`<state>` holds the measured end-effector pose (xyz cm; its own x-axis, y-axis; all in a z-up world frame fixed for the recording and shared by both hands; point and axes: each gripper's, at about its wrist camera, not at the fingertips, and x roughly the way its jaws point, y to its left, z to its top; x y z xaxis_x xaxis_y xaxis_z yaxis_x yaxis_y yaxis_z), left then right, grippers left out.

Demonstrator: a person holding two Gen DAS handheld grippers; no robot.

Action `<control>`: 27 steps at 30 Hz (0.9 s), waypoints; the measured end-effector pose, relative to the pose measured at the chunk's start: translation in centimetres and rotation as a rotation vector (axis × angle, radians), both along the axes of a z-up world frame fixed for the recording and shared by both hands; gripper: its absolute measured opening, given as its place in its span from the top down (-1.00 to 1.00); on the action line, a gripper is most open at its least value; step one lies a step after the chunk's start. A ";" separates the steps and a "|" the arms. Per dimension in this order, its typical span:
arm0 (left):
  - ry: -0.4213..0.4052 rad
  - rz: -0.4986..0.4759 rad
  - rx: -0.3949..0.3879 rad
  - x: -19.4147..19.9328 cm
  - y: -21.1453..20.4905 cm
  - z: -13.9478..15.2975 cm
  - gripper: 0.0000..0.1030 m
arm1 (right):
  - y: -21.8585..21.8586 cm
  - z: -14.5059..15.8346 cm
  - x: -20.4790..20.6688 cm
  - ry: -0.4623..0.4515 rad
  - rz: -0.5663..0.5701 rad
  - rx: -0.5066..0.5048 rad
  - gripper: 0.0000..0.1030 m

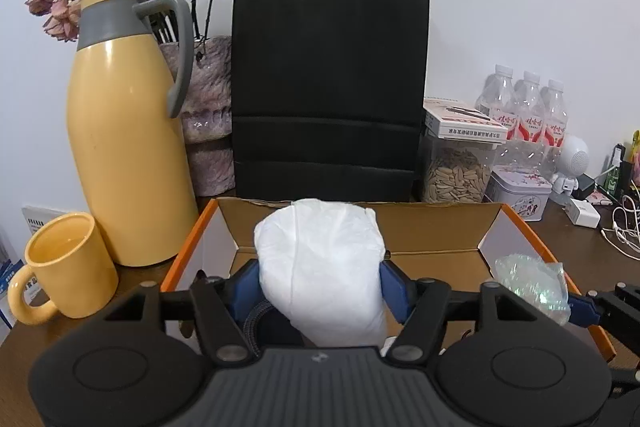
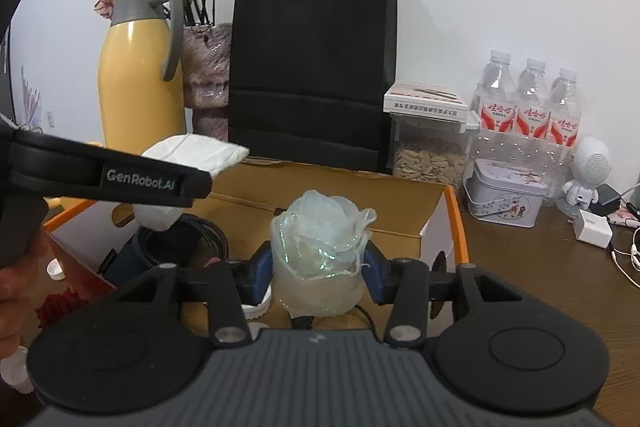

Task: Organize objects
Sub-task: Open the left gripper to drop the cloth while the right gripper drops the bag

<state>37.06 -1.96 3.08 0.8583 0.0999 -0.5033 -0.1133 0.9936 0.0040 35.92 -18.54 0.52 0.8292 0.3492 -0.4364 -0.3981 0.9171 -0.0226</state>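
Left wrist view shows the left gripper with its blue-padded jaws pinching a folded white cloth bundle, held above the open cardboard box with orange edges. At the right edge of that view, the right gripper holds an iridescent translucent wad over the same box. Right wrist view shows the right gripper's jaws pressed against both sides of that wad, with dark cables and a red flower lying in the box below. Behind the box, a black paper bag stands upright against the wall. To its left stand a yellow thermos jug, a yellow mug and a vase of dried roses. To its right on the brown tabletop are a clear jar of seeds, three water bottles, a small tin and a white charger.
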 end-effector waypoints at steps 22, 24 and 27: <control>-0.006 0.036 -0.002 -0.5 0.3 0.4 -1.00 | 0.2 0.4 -0.6 -0.029 -0.019 -0.005 -1.00; -0.013 0.038 -0.010 -0.9 0.4 0.6 -1.00 | 0.2 0.4 -0.8 -0.029 -0.016 -0.004 -1.00; -0.035 0.033 -0.021 -1.8 0.4 0.9 -1.00 | 0.1 0.8 -1.4 -0.045 -0.012 -0.005 -1.00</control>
<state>35.26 -1.52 3.99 0.8717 0.1179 -0.4757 -0.1453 0.9892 -0.0210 34.47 -18.41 1.33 0.8520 0.3370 -0.4007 -0.3855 0.9216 -0.0447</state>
